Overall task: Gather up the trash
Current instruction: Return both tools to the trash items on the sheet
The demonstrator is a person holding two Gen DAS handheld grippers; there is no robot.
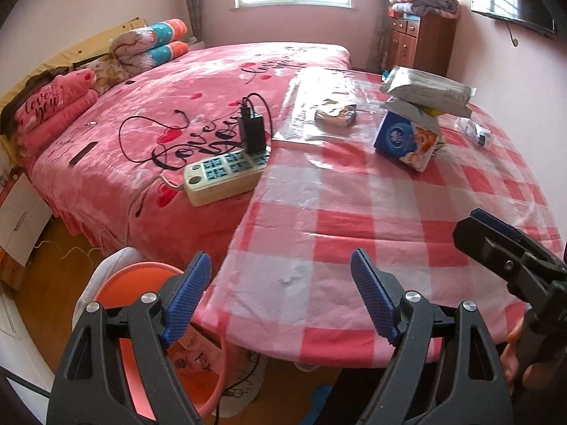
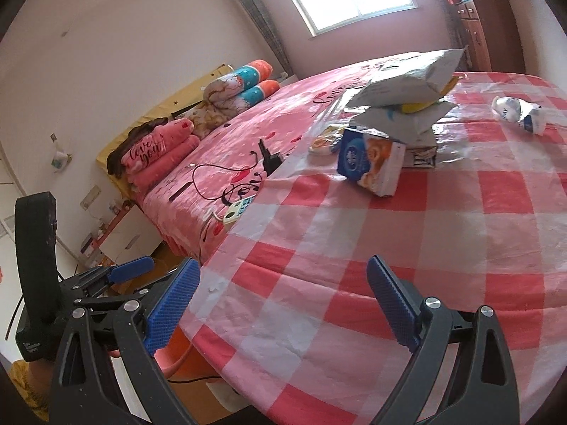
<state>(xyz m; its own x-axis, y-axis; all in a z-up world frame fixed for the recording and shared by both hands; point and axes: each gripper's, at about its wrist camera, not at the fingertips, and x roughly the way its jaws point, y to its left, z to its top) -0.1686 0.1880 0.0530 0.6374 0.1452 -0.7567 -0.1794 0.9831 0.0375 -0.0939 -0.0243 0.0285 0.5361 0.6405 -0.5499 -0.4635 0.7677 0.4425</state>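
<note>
Trash lies on the round table with the red-and-white checked cloth (image 1: 354, 219). There is a blue-and-white paper pack (image 1: 407, 141) (image 2: 372, 163), with silvery white bags (image 1: 428, 88) (image 2: 407, 85) stacked on it. A crumpled plastic bottle (image 1: 475, 131) (image 2: 521, 113) lies to their right, and a small wrapper (image 1: 335, 115) (image 2: 322, 143) to their left. My left gripper (image 1: 280, 276) hangs open over the table's near edge, nothing between its blue pads. My right gripper (image 2: 283, 283) is open too, empty, beside it over the near cloth. An orange bin (image 1: 149, 283) (image 2: 177, 350) with a white liner stands below the edge at left.
A bed with a pink cover (image 1: 177, 106) touches the table's left side. On it lie a power strip (image 1: 223, 177) with a black charger (image 1: 252, 131) and cable. Folded blankets (image 1: 56, 106) are piled at the headboard. A wooden cabinet (image 1: 421, 39) stands in the far corner.
</note>
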